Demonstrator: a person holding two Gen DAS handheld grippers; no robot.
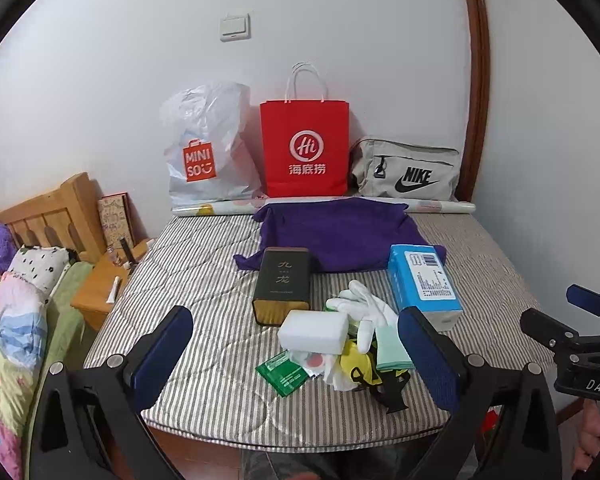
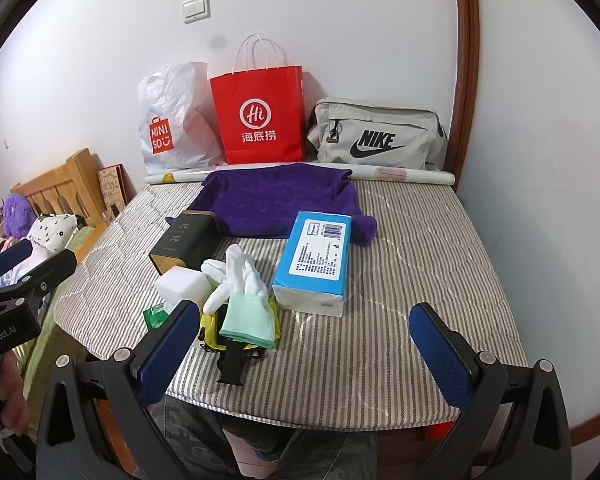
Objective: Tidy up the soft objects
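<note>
A pile of small things lies near the front edge of the striped mattress (image 1: 204, 248): a white sponge block (image 1: 314, 327), a white glove with a mint cuff (image 1: 366, 312) (image 2: 246, 280), a yellow item (image 1: 356, 362), a green packet (image 1: 286, 374) and a black strap (image 1: 392, 392). A blue tissue pack (image 1: 424, 284) (image 2: 316, 256) lies right of the pile. A purple towel (image 1: 336, 236) (image 2: 276, 204) is spread behind. My left gripper (image 1: 296, 360) is open, just before the pile. My right gripper (image 2: 304, 354) is open, right of the pile.
A dark tin box (image 1: 284, 284) lies behind the pile. A white Miniso bag (image 1: 208, 152), a red paper bag (image 1: 304, 148) and a grey Nike bag (image 1: 408, 172) stand against the wall. A paper roll (image 1: 440, 206) lies before them. A wooden headboard (image 1: 56, 212) and bedding are at left.
</note>
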